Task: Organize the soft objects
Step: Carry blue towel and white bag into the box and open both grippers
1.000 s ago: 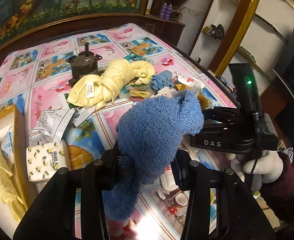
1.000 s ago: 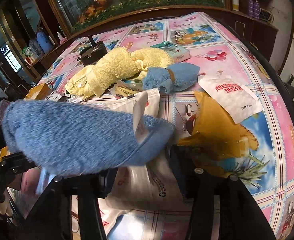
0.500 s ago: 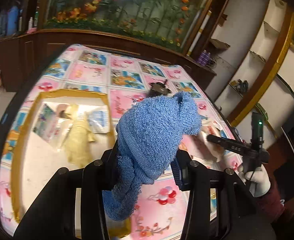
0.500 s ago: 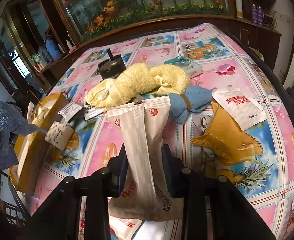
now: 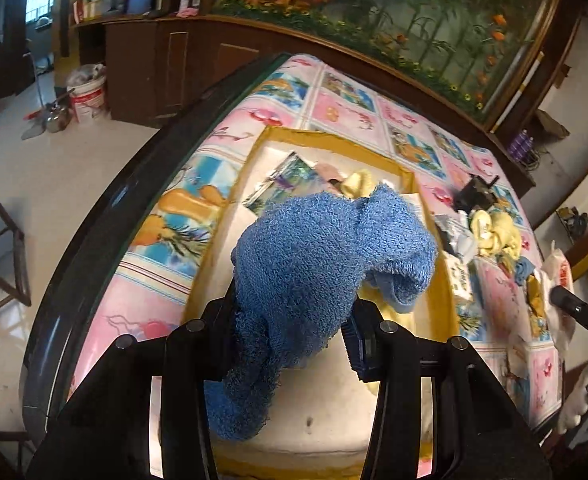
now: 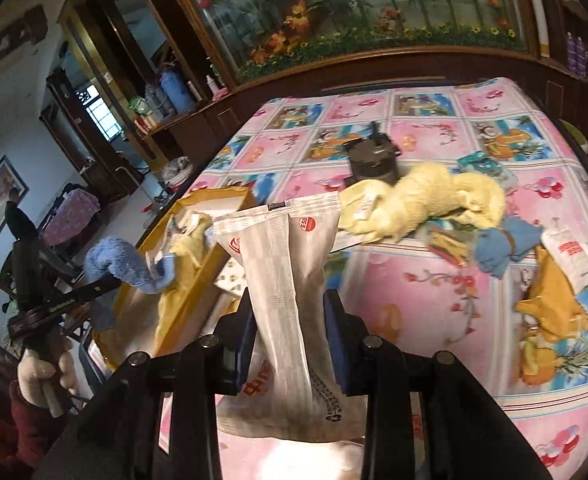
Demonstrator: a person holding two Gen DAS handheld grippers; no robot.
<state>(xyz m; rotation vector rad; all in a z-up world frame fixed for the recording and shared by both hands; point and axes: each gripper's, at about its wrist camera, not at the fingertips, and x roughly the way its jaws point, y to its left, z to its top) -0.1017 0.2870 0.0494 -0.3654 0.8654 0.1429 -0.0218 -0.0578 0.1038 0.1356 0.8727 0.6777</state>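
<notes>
Fingers (image 5: 357, 344) of the left gripper (image 5: 290, 340) are clamping a blue towel (image 5: 325, 264), which is bulging up above them and trailing down below in a twisted tail. That towel is hanging over the yellow-rimmed box (image 5: 433, 280), whose white floor is showing beneath it. Inside the box, a yellow cloth (image 5: 357, 182) and a shiny printed packet (image 5: 282, 188) are lying toward the far end.

On the right gripper (image 6: 290, 328), both fingers (image 6: 335, 344) are pinching a long white plastic bag (image 6: 290, 280) at its waist; the bag is standing up between them with its printed top edge spreading wide and its bottom bunching below the grip. From this side, the blue towel (image 6: 122, 260) is showing at the left, hanging over the box's near corner, with the left gripper's dark handle (image 6: 34, 296) held in a white-gloved hand (image 6: 42, 372).

Beyond the bag, a yellow towel (image 6: 429, 204) is sprawling across the cartoon-patterned tablecloth (image 6: 413, 320), touching a dark round gadget (image 6: 373, 160) behind it. A small blue cloth (image 6: 501, 244) is lying just to the right of the yellow towel, and a white sachet (image 6: 573, 256) is overlapping a mustard-yellow cloth (image 6: 549, 300) near the table's right edge. A teal packet (image 6: 489, 170) is peeking out behind the yellow towel.
</notes>
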